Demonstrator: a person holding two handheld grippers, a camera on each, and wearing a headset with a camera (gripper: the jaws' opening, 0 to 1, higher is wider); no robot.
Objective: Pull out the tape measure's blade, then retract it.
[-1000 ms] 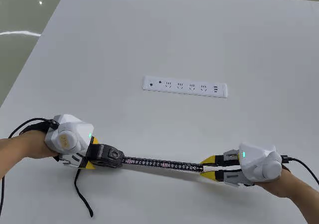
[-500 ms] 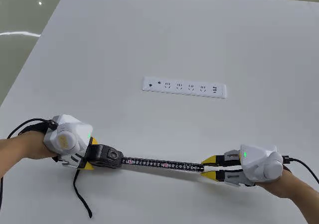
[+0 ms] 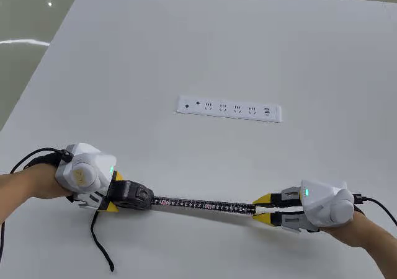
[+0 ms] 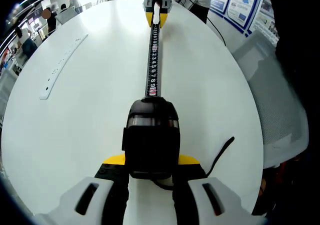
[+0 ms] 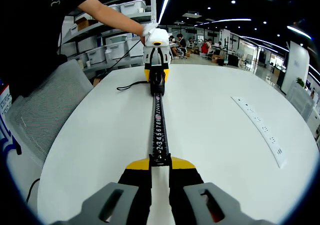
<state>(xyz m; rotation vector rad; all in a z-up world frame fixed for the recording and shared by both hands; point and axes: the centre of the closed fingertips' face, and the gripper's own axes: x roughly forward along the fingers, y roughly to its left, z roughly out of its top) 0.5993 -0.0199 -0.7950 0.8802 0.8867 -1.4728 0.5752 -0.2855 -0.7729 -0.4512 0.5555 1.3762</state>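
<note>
While the tape measure is stretched low over the white table, each gripper holds one end of it. The left gripper pinches the black case between its yellow-tipped jaws, near the front left part of the table. From the case the blade runs out straight toward the right, with its numbers facing up. The right gripper has its jaws pressed together on the very end of the blade. Whether the blade touches the table between them, I cannot tell. A white power strip lies farther back, well apart from the blade. A black cord lies on the table just beside the left gripper.
</note>
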